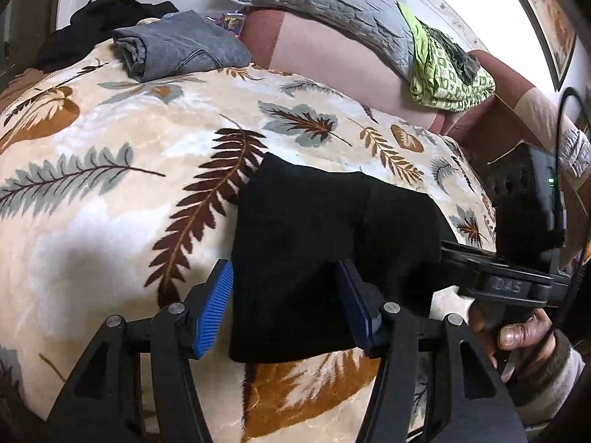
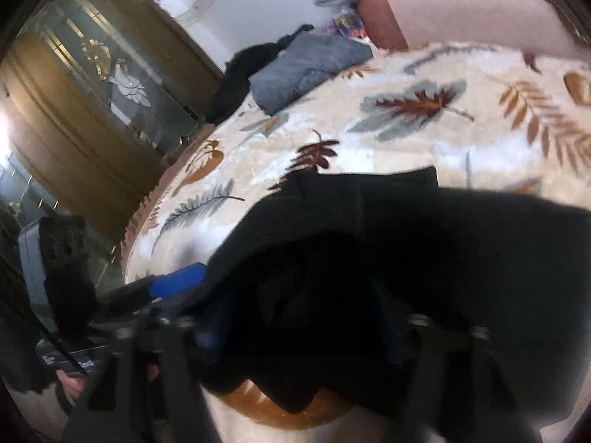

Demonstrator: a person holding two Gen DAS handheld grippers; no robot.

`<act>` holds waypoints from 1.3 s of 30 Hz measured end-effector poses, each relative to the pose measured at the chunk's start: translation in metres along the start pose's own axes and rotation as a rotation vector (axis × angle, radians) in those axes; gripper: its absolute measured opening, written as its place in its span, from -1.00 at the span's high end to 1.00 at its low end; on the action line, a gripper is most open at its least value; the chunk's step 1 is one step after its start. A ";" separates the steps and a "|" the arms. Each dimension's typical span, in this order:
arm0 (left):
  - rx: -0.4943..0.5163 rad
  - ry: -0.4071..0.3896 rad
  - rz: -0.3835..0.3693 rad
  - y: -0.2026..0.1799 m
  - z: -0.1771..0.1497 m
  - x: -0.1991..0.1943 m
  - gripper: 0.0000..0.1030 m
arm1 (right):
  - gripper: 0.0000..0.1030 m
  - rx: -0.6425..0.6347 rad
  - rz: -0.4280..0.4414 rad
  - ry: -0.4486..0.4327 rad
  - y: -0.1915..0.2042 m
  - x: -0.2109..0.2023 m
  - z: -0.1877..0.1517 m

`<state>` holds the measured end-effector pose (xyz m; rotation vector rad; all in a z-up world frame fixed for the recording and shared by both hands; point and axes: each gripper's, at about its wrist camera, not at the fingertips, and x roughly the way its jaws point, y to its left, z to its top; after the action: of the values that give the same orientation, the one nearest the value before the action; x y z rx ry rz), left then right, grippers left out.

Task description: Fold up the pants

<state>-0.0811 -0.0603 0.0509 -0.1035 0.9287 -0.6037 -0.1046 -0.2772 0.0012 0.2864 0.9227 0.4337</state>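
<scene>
Black pants [image 1: 314,243] lie folded into a compact bundle on the leaf-patterned blanket [image 1: 110,192]. My left gripper [image 1: 284,306] is open, its blue pads [image 1: 214,306] straddling the near edge of the bundle without pinching it. The right gripper's body [image 1: 509,284], held in a hand, reaches in from the right and touches the bundle's right side. In the right wrist view the black pants [image 2: 443,258] fill the lower frame and cover my right gripper [image 2: 299,332]; the picture is blurred, and cloth seems bunched between its fingers. The left gripper's blue pad [image 2: 177,282] shows at the left.
A folded grey garment [image 1: 177,48] and a black garment [image 1: 107,11] lie at the blanket's far edge. A grey quilted pillow [image 1: 325,3] and a green patterned cloth [image 1: 447,70] rest on the pink headboard cushion [image 1: 332,55]. A wooden glass door [image 2: 92,92] stands left of the bed.
</scene>
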 end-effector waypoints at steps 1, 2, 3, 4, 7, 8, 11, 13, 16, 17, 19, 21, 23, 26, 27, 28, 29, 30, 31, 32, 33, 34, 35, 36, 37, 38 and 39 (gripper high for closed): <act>0.004 0.004 -0.003 -0.003 0.001 0.000 -0.10 | 0.83 0.006 0.008 -0.006 -0.001 -0.006 0.002; 0.008 0.005 -0.007 -0.004 0.002 -0.002 -0.10 | 0.83 0.015 0.022 -0.032 -0.003 -0.018 0.005; 0.015 0.001 -0.014 -0.008 0.004 -0.004 -0.11 | 0.84 0.014 0.029 -0.048 -0.004 -0.025 0.008; 0.025 -0.010 -0.026 -0.013 0.007 -0.009 -0.11 | 0.84 0.010 0.037 -0.070 -0.005 -0.037 0.012; 0.074 -0.058 -0.070 -0.034 0.019 -0.021 -0.17 | 0.84 0.018 0.042 -0.135 -0.018 -0.074 0.025; 0.082 -0.065 -0.078 -0.038 0.021 -0.022 -0.21 | 0.84 0.029 0.022 -0.156 -0.028 -0.089 0.029; 0.109 -0.060 -0.108 -0.057 0.029 -0.013 -0.22 | 0.84 0.057 -0.067 -0.158 -0.054 -0.107 0.026; 0.136 -0.039 -0.133 -0.071 0.029 0.001 -0.22 | 0.84 0.102 -0.106 -0.132 -0.076 -0.110 0.017; 0.169 0.022 -0.135 -0.086 0.023 0.028 -0.22 | 0.84 0.162 -0.202 -0.084 -0.106 -0.098 0.004; 0.175 0.040 -0.132 -0.089 0.021 0.037 -0.22 | 0.84 0.192 -0.200 -0.072 -0.116 -0.090 -0.001; 0.199 0.040 -0.082 -0.096 0.017 0.046 -0.23 | 0.75 0.203 -0.197 -0.086 -0.121 -0.089 -0.003; 0.210 0.033 -0.070 -0.097 0.017 0.043 -0.23 | 0.48 0.192 -0.227 -0.108 -0.117 -0.100 -0.002; 0.198 0.034 -0.076 -0.094 0.021 0.038 -0.23 | 0.11 0.186 -0.300 -0.137 -0.115 -0.114 0.001; 0.176 0.007 -0.075 -0.090 0.032 0.030 -0.23 | 0.10 0.226 -0.276 -0.189 -0.118 -0.135 -0.001; 0.175 -0.004 -0.066 -0.090 0.035 0.029 -0.24 | 0.10 0.243 -0.268 -0.204 -0.118 -0.140 -0.002; 0.175 -0.009 -0.057 -0.090 0.039 0.029 -0.24 | 0.10 0.250 -0.261 -0.209 -0.116 -0.142 -0.002; 0.176 -0.006 -0.050 -0.090 0.041 0.032 -0.24 | 0.10 0.254 -0.242 -0.209 -0.114 -0.143 -0.002; 0.177 -0.004 -0.047 -0.091 0.042 0.034 -0.24 | 0.10 0.253 -0.229 -0.205 -0.111 -0.142 -0.001; 0.182 0.001 -0.041 -0.093 0.042 0.038 -0.24 | 0.10 0.240 -0.221 -0.198 -0.106 -0.139 -0.002; 0.190 0.006 -0.033 -0.096 0.041 0.042 -0.24 | 0.11 0.226 -0.223 -0.192 -0.103 -0.136 -0.001; 0.195 0.008 -0.028 -0.098 0.040 0.044 -0.24 | 0.18 0.205 -0.231 -0.182 -0.098 -0.132 0.000; 0.201 0.015 -0.022 -0.101 0.039 0.049 -0.24 | 0.38 0.175 -0.241 -0.167 -0.094 -0.126 0.001; 0.202 0.023 -0.019 -0.102 0.038 0.053 -0.24 | 0.52 0.142 -0.267 -0.145 -0.090 -0.120 0.003; 0.203 0.028 -0.016 -0.103 0.037 0.057 -0.24 | 0.65 0.125 -0.304 -0.131 -0.088 -0.117 0.005; 0.203 0.029 -0.010 -0.104 0.036 0.059 -0.24 | 0.52 0.124 -0.324 -0.137 -0.089 -0.118 0.006; 0.203 0.027 -0.003 -0.104 0.035 0.061 -0.24 | 0.52 0.146 -0.324 -0.166 -0.090 -0.125 0.007; 0.204 0.024 0.001 -0.105 0.035 0.062 -0.25 | 0.51 0.171 -0.308 -0.193 -0.093 -0.132 0.007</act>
<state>-0.0724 -0.1865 0.0627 0.0875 0.8856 -0.6964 -0.1466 -0.4226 0.0595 0.3296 0.7983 0.0420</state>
